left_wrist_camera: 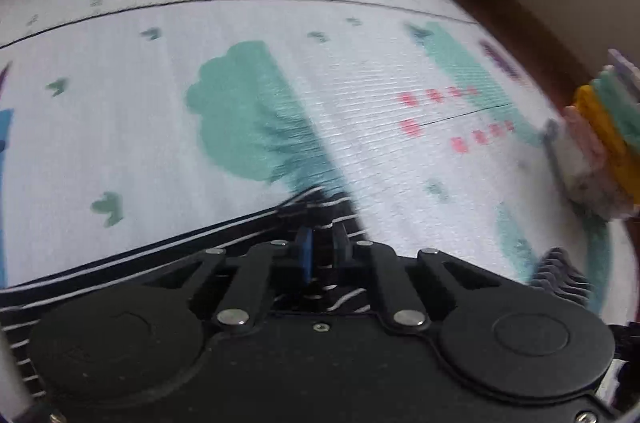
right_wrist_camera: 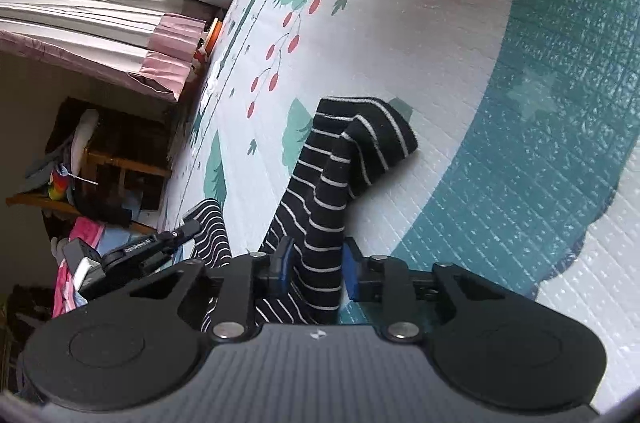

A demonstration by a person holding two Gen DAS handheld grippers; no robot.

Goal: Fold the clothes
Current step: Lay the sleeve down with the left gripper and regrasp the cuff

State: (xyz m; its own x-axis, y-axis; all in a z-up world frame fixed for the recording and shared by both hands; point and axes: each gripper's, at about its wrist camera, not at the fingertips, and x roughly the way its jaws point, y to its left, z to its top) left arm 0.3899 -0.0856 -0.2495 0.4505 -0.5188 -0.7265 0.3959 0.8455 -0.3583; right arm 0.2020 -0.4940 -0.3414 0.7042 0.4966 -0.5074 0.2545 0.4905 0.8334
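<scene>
Black cotton garment with thin white stripes [right_wrist_camera: 320, 191], lying on patterned foam play mat [right_wrist_camera: 460, 63]. Left gripper [left_wrist_camera: 322, 243]: clamped on its edge. Right gripper [right_wrist_camera: 316, 265]: pinching a bunched fold.

Both wrist cameras sit low and close behind their own black two-finger grippers, the left looking steeply down across the pale foam play mat [left_wrist_camera: 360, 127] with teal shapes, the right view rolled sideways along it, sharing the black white-striped knit garment [right_wrist_camera: 332, 183] and mat.
</scene>
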